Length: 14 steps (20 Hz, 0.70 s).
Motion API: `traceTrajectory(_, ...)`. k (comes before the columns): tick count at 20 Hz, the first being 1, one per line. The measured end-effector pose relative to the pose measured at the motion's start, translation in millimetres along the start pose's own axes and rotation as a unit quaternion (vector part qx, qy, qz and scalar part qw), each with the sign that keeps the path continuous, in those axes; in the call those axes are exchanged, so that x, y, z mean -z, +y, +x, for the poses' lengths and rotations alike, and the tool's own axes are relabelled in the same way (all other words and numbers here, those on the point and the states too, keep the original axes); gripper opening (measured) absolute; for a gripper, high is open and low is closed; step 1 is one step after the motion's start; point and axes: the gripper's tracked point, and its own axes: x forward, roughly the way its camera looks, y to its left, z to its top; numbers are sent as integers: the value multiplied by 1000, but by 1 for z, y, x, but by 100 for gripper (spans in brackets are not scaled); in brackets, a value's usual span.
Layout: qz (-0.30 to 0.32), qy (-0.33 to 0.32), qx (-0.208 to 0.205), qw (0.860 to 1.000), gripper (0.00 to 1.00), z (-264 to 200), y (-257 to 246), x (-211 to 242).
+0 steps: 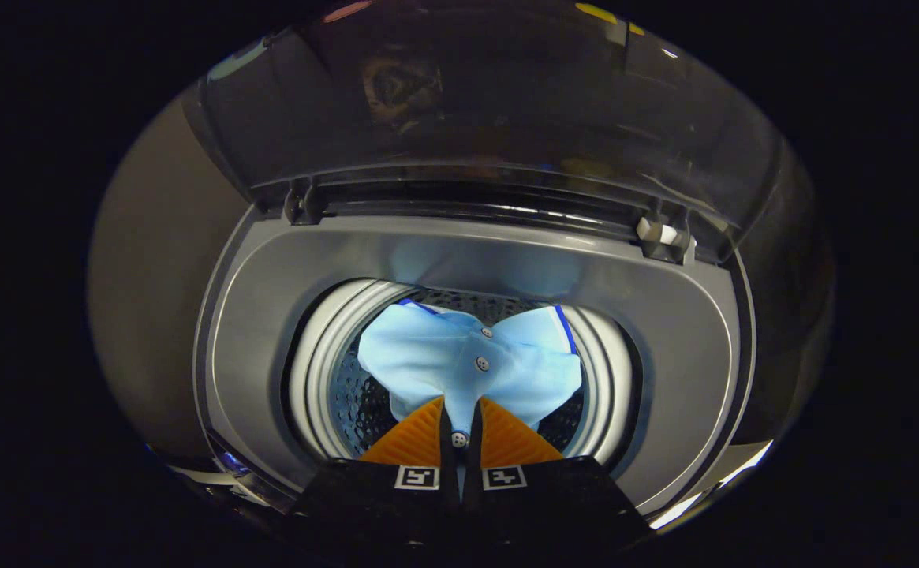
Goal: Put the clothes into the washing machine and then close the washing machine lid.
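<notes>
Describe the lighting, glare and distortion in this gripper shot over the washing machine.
Gripper view: fisheye bends the washing machine rim into a curve; light falls brightest on the pale blue shirt and the drum ring, the surroundings sink into dark; the raised lid carries faint reflections and small glare streaks; the gripper, shut on the shirt's buttoned edge, stays sharp.

Your gripper (460, 418) pinching pale blue buttoned shirt (467, 367), hanging inside perforated steel drum (349, 402), grey top-loader's tinted lid (491, 102) raised beyond
</notes>
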Motion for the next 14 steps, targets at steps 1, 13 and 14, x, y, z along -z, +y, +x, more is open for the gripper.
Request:
traceTrajectory(1, 1, -1, 5, 1000, 5, 1, -3, 0)
traceTrajectory(13, 25, 3, 24, 999, 19, 5, -9, 2)
traceTrajectory(14, 21, -5, 26, 999, 15, 3, -10, -3)
